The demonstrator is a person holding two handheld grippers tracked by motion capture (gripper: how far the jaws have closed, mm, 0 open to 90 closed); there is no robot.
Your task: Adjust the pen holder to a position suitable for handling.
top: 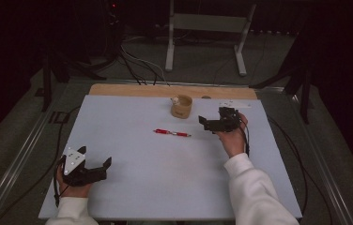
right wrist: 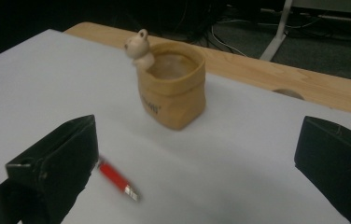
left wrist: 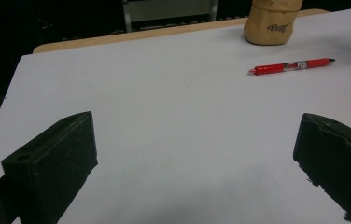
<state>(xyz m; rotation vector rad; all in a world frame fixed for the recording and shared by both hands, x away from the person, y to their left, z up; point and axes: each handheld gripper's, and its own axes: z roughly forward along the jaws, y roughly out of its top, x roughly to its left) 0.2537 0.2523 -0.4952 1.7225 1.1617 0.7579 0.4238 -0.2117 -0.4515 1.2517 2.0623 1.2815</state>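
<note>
Pale sheet [top: 132,154] over wooden table [top: 132,90], dim room, both grippers' jaws spread, empty.

White sleeves [top: 254,192], black tools [top: 90,172], trailing cables [top: 301,164]

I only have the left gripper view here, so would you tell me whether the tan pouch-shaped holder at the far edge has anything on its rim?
Observer: Yes. The tan pouch-shaped holder has a small cream bear figure perched on its rim.
Operator: Thank you. Is anything inside the holder?
Observer: The right gripper view looks into its mouth, and the inside appears empty.
Operator: Where is the right gripper, if I may ask?
Observer: In the high view the right gripper is just right of the red pen, with its jaws open and pointing left toward it.
Operator: And my own gripper?
Observer: The left gripper sits open at the white table's near left corner.
</note>
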